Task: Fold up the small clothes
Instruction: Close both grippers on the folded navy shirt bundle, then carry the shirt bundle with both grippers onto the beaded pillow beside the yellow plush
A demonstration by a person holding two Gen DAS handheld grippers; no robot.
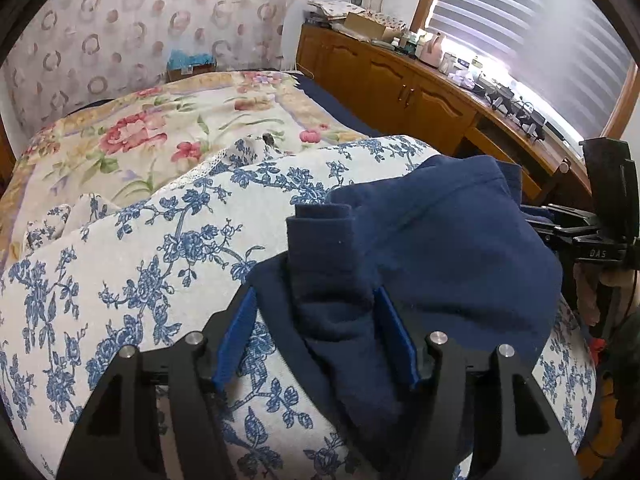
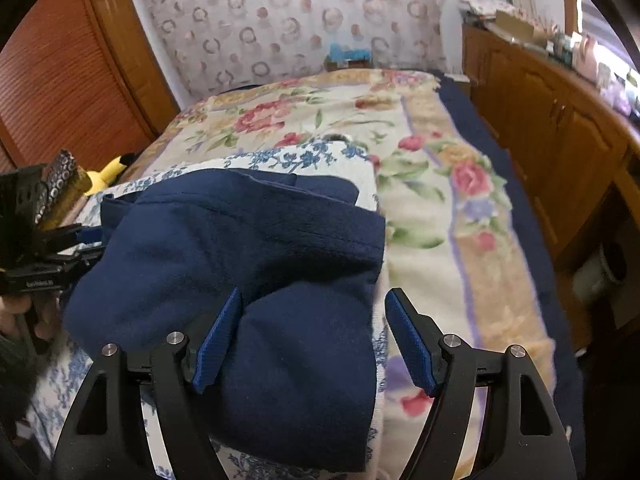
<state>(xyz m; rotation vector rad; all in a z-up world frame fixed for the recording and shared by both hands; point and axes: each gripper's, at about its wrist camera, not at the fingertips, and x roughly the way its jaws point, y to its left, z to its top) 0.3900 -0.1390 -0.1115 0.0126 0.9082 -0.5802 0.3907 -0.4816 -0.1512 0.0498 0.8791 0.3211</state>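
Note:
A navy blue fleece garment (image 1: 448, 248) lies bunched on a blue-and-white floral cloth (image 1: 132, 264) on the bed. A sleeve with its cuff (image 1: 324, 224) runs up between my left gripper's (image 1: 316, 308) blue pads, which stand open around it. In the right wrist view the same garment (image 2: 248, 248) lies folded over. My right gripper (image 2: 314, 312) is open, its left pad against the fabric and its right pad over the bed. The right gripper also shows at the right edge of the left wrist view (image 1: 592, 236), and the left gripper at the left edge of the right wrist view (image 2: 36, 252).
A flowered blanket (image 2: 432, 184) covers the bed beyond the cloth. A wooden cabinet (image 1: 404, 88) with clutter on top runs under the window at right. A slatted wooden door (image 2: 60, 80) and a yellow plush toy (image 2: 108, 174) are at left.

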